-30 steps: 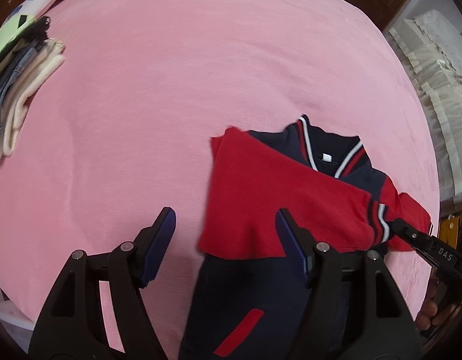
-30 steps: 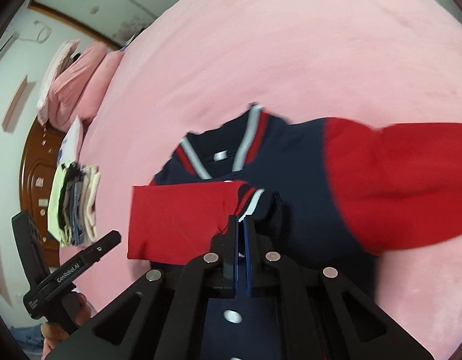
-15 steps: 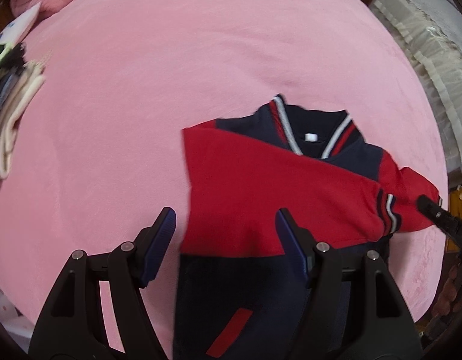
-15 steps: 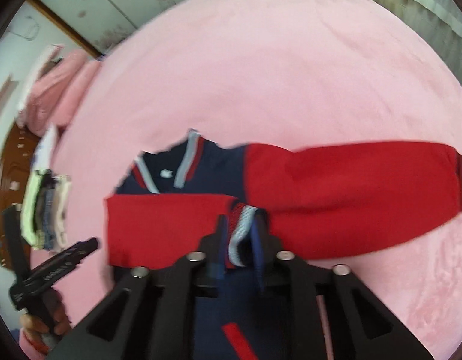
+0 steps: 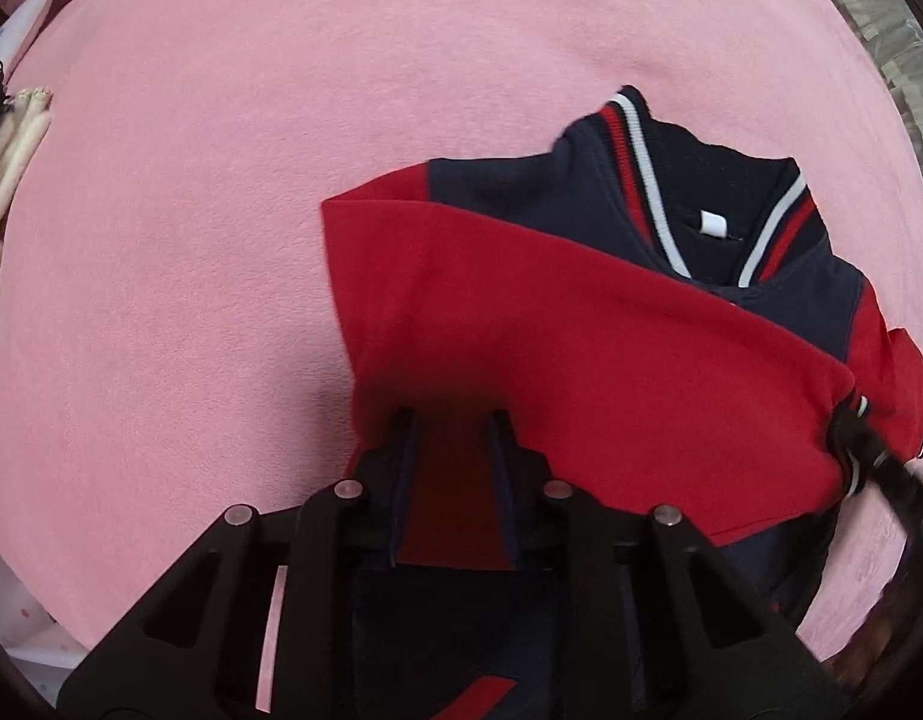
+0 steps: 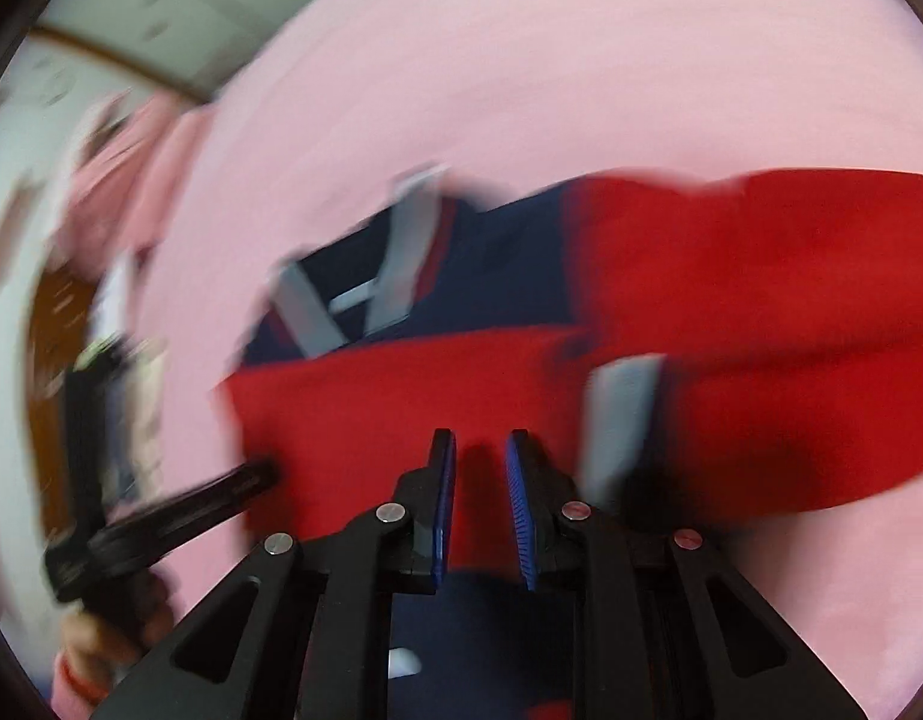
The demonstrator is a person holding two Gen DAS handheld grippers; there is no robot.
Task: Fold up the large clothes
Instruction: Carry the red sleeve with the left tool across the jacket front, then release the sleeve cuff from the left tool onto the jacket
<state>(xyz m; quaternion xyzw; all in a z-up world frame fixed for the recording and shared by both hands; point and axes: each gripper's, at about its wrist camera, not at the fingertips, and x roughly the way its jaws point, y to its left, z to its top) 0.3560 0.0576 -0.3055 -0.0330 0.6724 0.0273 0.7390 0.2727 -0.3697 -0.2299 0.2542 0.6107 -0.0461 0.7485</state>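
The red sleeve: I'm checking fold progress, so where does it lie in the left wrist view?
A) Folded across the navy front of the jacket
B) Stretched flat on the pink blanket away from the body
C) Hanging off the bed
A: the red sleeve lies diagonally over the jacket below its striped collar.

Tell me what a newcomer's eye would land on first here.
The navy jacket with red sleeves, lying right of centre on the pink bed. One red sleeve is folded across its chest below the striped collar. The left tongs reach onto that sleeve's lower edge; the right view is motion-blurred.
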